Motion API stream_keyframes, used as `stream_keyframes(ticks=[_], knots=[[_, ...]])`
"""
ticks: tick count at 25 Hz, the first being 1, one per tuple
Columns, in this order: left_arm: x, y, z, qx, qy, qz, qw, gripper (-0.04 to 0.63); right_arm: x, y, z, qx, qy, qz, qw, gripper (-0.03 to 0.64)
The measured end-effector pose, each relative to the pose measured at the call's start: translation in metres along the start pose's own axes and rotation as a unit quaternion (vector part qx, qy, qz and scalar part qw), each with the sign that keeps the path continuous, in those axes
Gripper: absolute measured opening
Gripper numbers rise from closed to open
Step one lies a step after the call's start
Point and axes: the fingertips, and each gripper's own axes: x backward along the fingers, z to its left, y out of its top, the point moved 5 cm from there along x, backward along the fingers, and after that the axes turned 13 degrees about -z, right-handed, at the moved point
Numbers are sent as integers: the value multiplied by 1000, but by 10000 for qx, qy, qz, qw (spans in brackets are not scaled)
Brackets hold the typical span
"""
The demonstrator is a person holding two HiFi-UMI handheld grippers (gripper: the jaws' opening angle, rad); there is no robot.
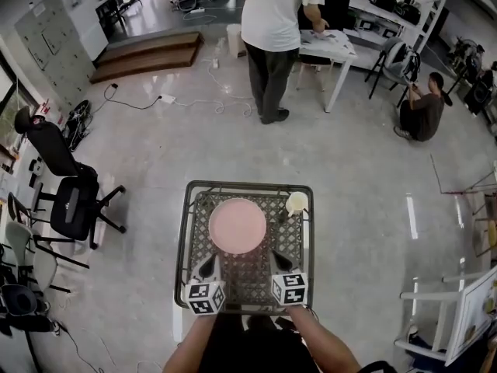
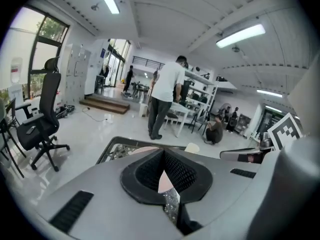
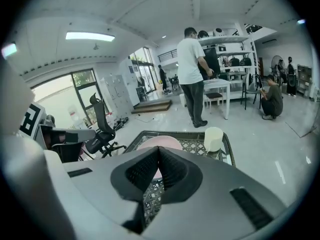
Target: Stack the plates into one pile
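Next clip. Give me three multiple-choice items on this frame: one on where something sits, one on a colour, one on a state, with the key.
1. Where on the table does the cup stand?
A. Far right corner
B. Near left corner
C. Dead centre

2. What colour is the plate?
A. Blue
B. Pink
C. Green

3. How are the left claw and the right claw?
A. Both shut and empty
B. Both wide open
C. Each shut on something

Key: 1 A, the head view shows the cup at the table's far right corner. 2 B, the plate is pink in every view. 3 A, each gripper view shows its jaws together with nothing between them.
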Motion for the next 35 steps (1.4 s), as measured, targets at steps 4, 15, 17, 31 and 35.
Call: stream_keyframes(ticks=[4, 15, 17, 31, 35], knots=[[37, 33, -25, -61, -71, -501, 9987, 15, 38, 24, 12, -149, 190, -419, 9988, 9], [103, 80, -61, -480, -538, -1240, 9897, 15, 124, 57, 54, 247, 258, -1180, 9924, 9], [114, 93, -66, -506, -630, -1437, 9863, 15, 137, 64, 64, 455, 227, -1321, 9899, 9], [121, 100, -45, -459, -1048, -1545, 9813, 15, 143, 71, 103, 502, 129, -1608, 9856, 9], [119, 103, -41, -395, -1050, -1590, 9809, 15, 140, 72, 109, 536, 140, -1629, 9851, 9]])
